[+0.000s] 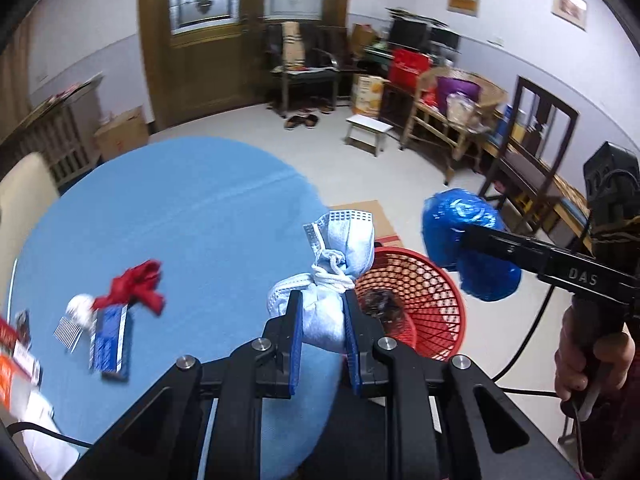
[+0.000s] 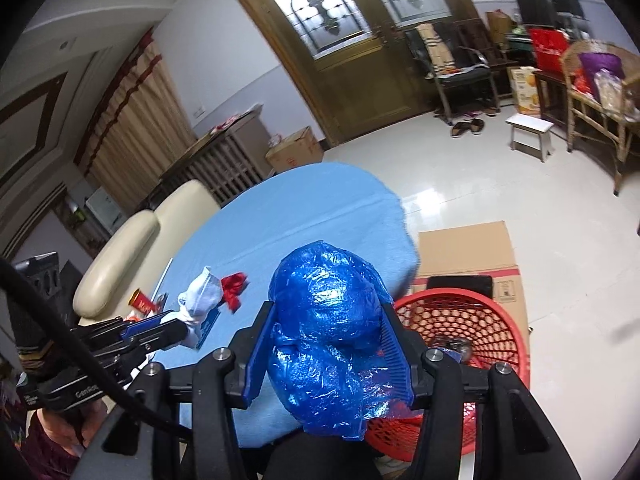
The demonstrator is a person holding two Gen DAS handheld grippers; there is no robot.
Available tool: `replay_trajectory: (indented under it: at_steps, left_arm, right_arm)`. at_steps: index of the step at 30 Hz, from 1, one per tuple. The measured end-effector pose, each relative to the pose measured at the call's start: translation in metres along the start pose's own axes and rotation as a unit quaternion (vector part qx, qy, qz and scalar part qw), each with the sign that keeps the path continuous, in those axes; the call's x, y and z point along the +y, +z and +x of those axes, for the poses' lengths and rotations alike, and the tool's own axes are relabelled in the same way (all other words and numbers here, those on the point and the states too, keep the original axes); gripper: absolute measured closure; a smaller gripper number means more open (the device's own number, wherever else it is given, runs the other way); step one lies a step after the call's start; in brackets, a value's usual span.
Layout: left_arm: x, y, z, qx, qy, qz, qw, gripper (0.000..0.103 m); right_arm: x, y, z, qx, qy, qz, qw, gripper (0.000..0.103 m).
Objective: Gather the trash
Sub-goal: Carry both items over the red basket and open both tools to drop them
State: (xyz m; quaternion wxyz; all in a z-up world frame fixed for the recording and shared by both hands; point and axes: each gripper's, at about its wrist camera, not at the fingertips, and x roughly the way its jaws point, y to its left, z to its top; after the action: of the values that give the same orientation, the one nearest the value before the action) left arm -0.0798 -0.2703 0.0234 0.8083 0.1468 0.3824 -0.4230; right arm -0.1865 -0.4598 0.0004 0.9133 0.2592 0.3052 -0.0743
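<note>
My left gripper [image 1: 322,312] is shut on a light-blue face mask [image 1: 344,240] that is rolled up and tied into a bundle. It holds the bundle above the near edge of the blue table [image 1: 192,216]. My right gripper [image 2: 328,308] is shut on a crumpled blue plastic bag [image 2: 328,332], which hangs over the table edge beside the red mesh basket [image 2: 480,320]. The basket stands on the floor with some dark trash inside. On the table lie a red crumpled wrapper [image 1: 136,288], a white paper ball [image 1: 80,308] and a blue packet [image 1: 110,340].
Flattened cardboard [image 2: 468,252] lies on the floor behind the basket. A cream chair [image 2: 120,248] stands at the table's far side. A white stool [image 1: 368,132], wooden chairs and cluttered benches line the wall. A red-orange box [image 1: 12,360] sits at the table's left edge.
</note>
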Motion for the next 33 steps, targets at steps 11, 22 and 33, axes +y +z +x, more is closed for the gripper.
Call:
replay_trajectory:
  at_steps: [11, 22, 33]
  left_arm:
    - [-0.056, 0.008, 0.073, 0.080, -0.053, 0.039, 0.9946, 0.083]
    - [-0.062, 0.001, 0.106, 0.122, -0.074, 0.037, 0.9891, 0.076]
    - [-0.025, -0.013, 0.075, 0.089, -0.044, 0.005, 0.9950, 0.050]
  right_arm:
    - [-0.073, -0.012, -0.009, -0.007, -0.022, 0.080, 0.997, 0.048]
    - [-0.095, -0.023, 0.007, 0.015, -0.033, 0.115, 0.993, 0.043]
    - [-0.084, -0.021, 0.003, 0.004, -0.039, 0.109, 0.993, 0.030]
